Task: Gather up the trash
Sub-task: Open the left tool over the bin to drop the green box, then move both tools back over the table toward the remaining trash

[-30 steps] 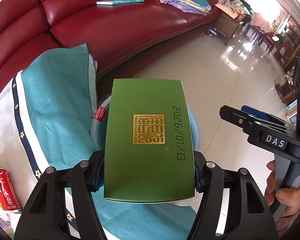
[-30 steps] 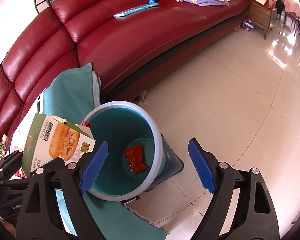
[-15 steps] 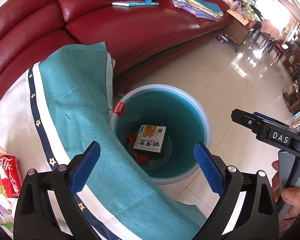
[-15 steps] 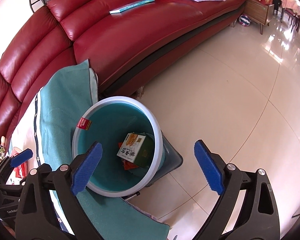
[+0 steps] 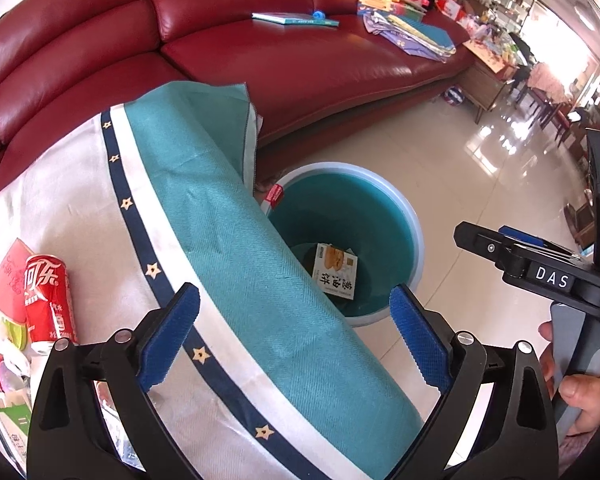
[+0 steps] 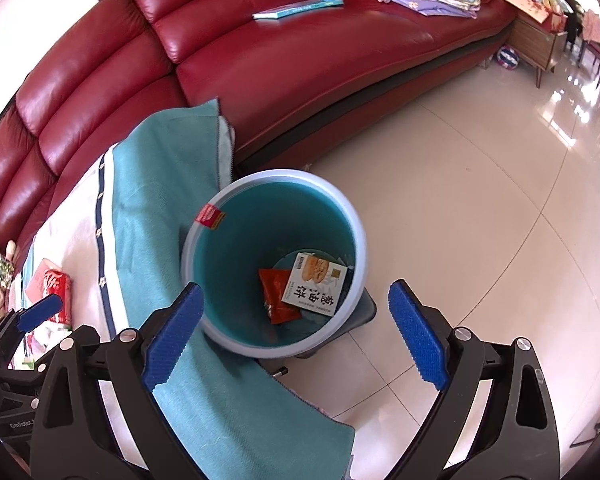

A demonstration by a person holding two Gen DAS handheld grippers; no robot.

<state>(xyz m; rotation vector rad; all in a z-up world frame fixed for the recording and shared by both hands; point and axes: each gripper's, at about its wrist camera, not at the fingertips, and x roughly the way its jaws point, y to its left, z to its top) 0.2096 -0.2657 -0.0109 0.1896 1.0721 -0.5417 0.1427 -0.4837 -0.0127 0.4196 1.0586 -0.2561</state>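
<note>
Left hand-held gripper (image 5: 294, 336) (gaping), box (image 5: 335, 271) beyond, binned

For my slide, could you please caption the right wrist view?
Open right gripper above round blue plastic bin holding printed cardboard box and red wrapper.

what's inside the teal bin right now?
In the bin, a food box lies at the bottom, partly on top of a red wrapper. Whatever is under the box is covered. A red label hangs at the rim.
</note>
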